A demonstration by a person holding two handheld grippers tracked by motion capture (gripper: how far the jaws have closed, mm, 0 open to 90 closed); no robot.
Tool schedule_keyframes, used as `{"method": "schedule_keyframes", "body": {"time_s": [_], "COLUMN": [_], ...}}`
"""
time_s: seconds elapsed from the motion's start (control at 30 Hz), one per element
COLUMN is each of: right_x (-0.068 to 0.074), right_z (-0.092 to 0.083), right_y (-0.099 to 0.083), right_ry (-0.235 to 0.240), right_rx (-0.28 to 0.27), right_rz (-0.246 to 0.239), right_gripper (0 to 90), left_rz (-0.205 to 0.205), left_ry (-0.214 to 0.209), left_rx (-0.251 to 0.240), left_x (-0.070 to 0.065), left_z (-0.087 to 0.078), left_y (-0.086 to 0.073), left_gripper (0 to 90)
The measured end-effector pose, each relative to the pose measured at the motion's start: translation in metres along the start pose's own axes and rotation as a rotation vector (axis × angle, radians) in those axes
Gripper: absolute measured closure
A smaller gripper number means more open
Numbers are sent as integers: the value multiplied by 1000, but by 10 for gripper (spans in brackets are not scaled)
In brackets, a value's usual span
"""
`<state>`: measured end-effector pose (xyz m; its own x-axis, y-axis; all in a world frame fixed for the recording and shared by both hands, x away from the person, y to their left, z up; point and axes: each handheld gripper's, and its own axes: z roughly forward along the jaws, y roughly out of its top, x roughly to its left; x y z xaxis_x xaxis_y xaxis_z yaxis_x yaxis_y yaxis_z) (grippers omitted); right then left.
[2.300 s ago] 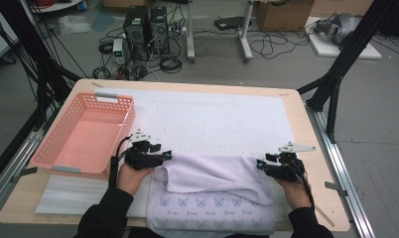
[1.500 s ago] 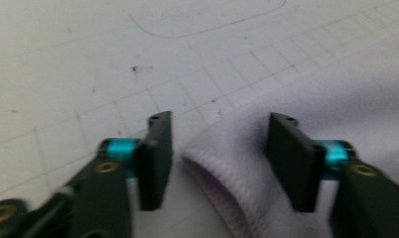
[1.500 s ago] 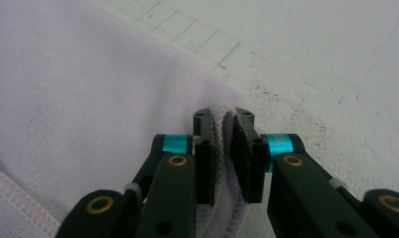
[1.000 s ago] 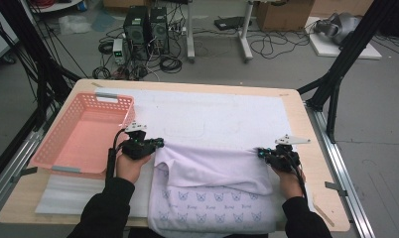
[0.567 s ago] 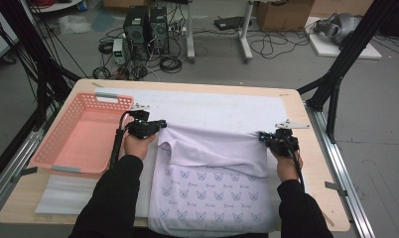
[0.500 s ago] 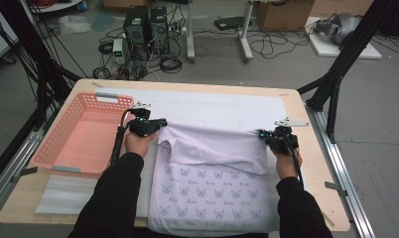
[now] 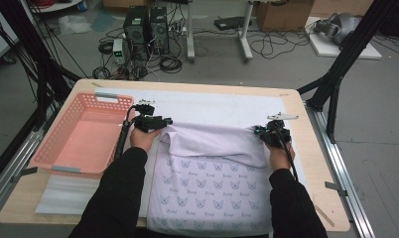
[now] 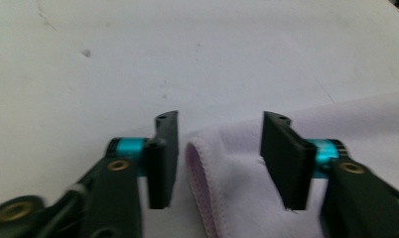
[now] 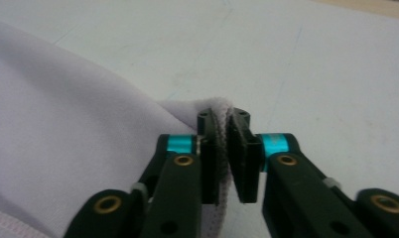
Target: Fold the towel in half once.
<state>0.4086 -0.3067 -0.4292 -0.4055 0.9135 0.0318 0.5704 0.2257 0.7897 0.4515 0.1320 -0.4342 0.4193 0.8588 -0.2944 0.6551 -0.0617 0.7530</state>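
lilac cloth: left hand-held gripper just spread, right hand-held gripper loosening, still pinching.

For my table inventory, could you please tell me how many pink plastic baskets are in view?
1. The pink plastic lattice basket sits on the wooden table's left side, beside the left gripper and the lilac printed cloth. Nothing suggests another hidden.
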Motion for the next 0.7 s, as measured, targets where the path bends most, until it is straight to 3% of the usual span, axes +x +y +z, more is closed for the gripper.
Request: {"method": "schedule_keyframes", "body": {"time_s": [0.03, 0.17, 0.23, 0.37, 0.47, 0.63, 0.7], "right_x": [0, 1, 0, -2, 0, 9, 11], "right_z": [-1, -13, -22, -39, -52, -70, -76], "right_y": [0, -1, -4, -13, -21, -34, -41], "right_ry": [-5, 0, 16, 33, 65, 85, 98], "right_rx": [-5, -32, -48, -55, -66, -72, -75], "right_rz": [7, 6, 20, 37, 57, 9, 20], "right_gripper": [706, 650, 625, 608, 605, 603, 603], "left_rz": [15, 53, 54, 59, 59, 92, 103], "left_ry": [0, -29, -35, -65, -108, -151, -156], "left_rx": [2, -21, -45, -28, -49, -63, -66], "left_x": [-2, -16, -21, -27, -32, -40, -43], "left_z": [-3, -17, -23, -31, -43, -63, -68], "left_y": [0, 2, -3, -12, -18, -31, -36], "left_gripper": [422, 428, 459, 474, 475, 492, 491]}}
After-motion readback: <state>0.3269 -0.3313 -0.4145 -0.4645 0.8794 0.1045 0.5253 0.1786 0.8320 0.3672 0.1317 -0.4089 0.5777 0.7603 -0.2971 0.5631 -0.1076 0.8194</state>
